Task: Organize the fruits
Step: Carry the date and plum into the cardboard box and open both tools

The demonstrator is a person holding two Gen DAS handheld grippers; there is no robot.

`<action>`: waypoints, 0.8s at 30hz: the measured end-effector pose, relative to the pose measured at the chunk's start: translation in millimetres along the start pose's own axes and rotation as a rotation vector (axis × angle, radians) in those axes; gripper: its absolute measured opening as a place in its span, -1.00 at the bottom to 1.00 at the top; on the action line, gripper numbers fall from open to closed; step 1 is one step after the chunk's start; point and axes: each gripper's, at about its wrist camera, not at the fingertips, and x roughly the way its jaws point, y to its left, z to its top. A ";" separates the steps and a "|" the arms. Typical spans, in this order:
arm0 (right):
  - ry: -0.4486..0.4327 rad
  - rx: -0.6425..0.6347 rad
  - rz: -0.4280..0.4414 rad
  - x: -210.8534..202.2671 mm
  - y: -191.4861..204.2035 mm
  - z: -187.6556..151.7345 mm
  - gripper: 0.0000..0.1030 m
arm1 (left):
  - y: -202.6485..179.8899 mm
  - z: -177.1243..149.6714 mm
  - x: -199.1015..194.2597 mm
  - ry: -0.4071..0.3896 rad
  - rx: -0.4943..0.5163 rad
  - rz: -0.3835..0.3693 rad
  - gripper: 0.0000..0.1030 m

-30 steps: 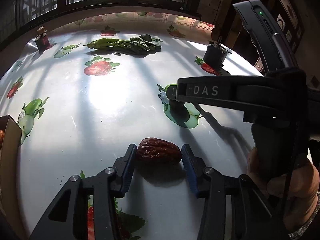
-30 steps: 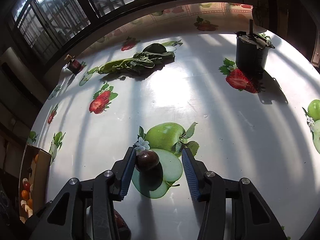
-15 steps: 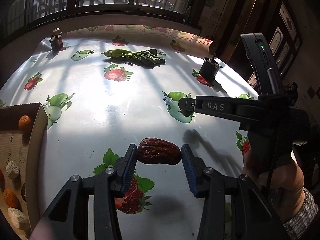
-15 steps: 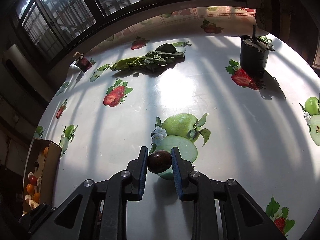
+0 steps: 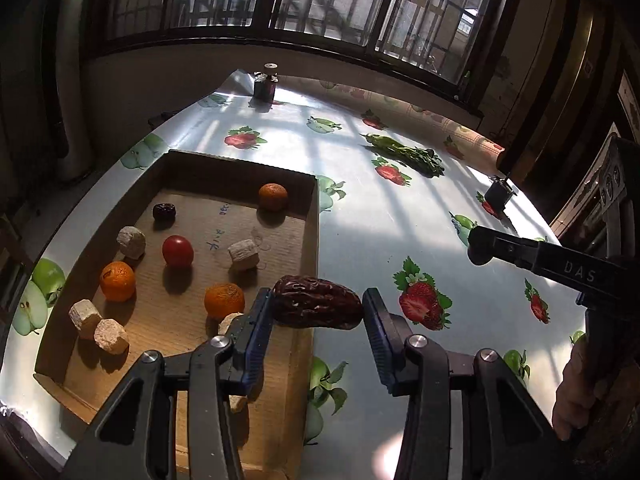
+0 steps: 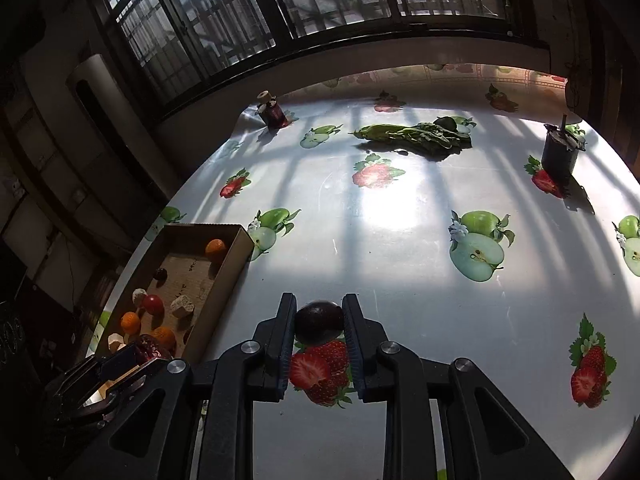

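My left gripper point(image 5: 318, 310) is shut on a wrinkled brown date point(image 5: 318, 307), held in the air over the right wall of the cardboard box point(image 5: 312, 216). Inside the box lie several small oranges point(image 5: 117, 281), a red tomato point(image 5: 178, 251), a dark plum point(image 5: 164, 212) and pale chunks point(image 5: 131, 242). In the right wrist view my right gripper point(image 6: 319, 322) is shut on a dark round plum point(image 6: 319, 321) above the fruit-print tablecloth, right of the box point(image 6: 236, 252). The left gripper point(image 6: 132, 356) with its date shows at the lower left there.
A bunch of leafy greens point(image 6: 416, 134) lies at the far side of the table. A small dark bottle point(image 6: 272, 111) stands at the back left and a black cup point(image 6: 559, 154) at the back right. The right gripper's body point(image 5: 560, 266) and a hand point(image 5: 576, 392) fill the left view's right edge.
Both grippers lifted their fruit off the table and swung left toward the box. The right jaws closed onto the plum. The box has come fully into the left view.
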 end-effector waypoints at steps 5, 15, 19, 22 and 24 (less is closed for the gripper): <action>0.051 -0.099 0.107 16.9 73.7 -25.7 -0.50 | 71.5 -12.6 -11.9 0.015 -0.093 0.139 -0.14; 0.152 -0.310 0.155 60.4 166.9 -89.0 -0.50 | 117.4 -31.9 -5.2 0.058 -0.132 0.199 -0.13; 0.162 -0.334 0.146 65.0 173.3 -102.2 -0.50 | 116.9 -34.7 0.2 0.058 -0.129 0.202 -0.13; 0.148 -0.349 0.129 65.3 176.2 -107.4 -0.48 | 115.6 -36.0 -0.6 0.050 -0.126 0.210 -0.13; 0.137 -0.356 0.120 63.9 179.2 -110.4 -0.48 | 115.2 -36.3 -0.7 0.045 -0.126 0.213 -0.13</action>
